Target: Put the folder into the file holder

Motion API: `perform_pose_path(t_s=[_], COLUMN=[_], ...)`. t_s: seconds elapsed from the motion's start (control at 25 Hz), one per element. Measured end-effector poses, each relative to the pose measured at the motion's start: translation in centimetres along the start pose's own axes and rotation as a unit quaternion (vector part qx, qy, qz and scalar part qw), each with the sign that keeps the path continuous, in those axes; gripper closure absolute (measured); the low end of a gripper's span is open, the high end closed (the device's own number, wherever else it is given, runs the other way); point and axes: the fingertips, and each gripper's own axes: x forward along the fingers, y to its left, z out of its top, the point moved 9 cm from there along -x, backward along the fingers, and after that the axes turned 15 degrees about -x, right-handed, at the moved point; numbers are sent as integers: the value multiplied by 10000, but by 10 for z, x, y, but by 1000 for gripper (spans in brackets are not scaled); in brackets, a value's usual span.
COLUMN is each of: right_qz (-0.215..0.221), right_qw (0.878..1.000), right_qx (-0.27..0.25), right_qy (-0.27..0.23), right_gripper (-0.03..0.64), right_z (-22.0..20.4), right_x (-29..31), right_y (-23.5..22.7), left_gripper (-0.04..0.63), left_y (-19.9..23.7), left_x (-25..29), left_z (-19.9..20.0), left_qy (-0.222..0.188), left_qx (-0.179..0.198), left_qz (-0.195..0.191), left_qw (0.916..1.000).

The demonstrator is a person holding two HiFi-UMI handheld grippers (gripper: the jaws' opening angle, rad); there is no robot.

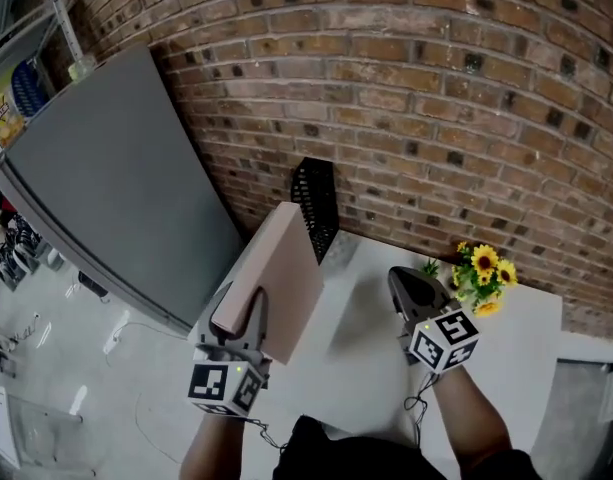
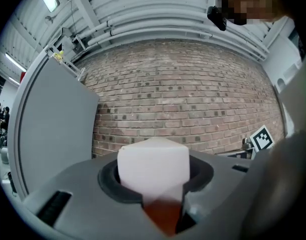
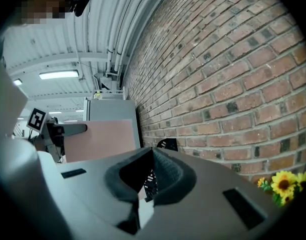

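Now the carry step looks to be in hand. The left tongs (image 1: 238,318) are clamped on the near end of the pink folder (image 1: 286,268), which hangs over the left edge of the white worktop (image 1: 366,378). Its far end reaches toward the black mesh holder (image 1: 316,203), which stands against the brick wall (image 1: 406,98). From the head view I cannot tell whether folder and holder touch; nothing is in the holder yet. The right tongs (image 1: 411,293) are together with nothing between them, apart from the folder and near the flowers (image 1: 483,271).

Next, I judge, the folder's far end must come over the holder's open top, with its faces lined up with the slot, and slide down before the left tongs let go. The light mesh may shift when nudged, and the free right tongs could steady it.
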Motion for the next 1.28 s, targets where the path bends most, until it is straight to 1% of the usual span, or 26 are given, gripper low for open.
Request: perform_pose_path(t_s=[0.16, 0.32, 0.44, 0.6, 0.76, 1.0, 1.28], right_qz=[-256, -467, -614, -790, -966, -1260, -1543], right_qw=[9997, 9988, 9980, 9966, 9948, 9914, 9869], right_qx=[32, 83, 61, 41, 40, 111, 152], right_qy=[46, 89, 166, 242, 308, 340, 442], right_gripper=[614, 614, 614, 614, 614, 614, 614], right_z=[2, 2, 2, 1, -2, -7, -10], right_x=[15, 32, 43, 57, 68, 82, 87], right_y=[0, 2, 6, 9, 10, 14, 19], left_gripper=[425, 425, 425, 425, 425, 425, 425], left_y=[21, 40, 55, 71, 86, 104, 114], left_x=[29, 54, 75, 103, 132, 169, 203], left_z=[23, 43, 53, 62, 68, 70, 64], left_qy=[-184, -156, -203, -348, -652, -632, -604], left_qx=[-60, 38, 80, 11, 54, -58, -229], left_qz=[-257, -390, -532, -698, -915, -1082, -1176], left_qw=[9995, 9991, 9983, 9970, 9937, 9921, 9910])
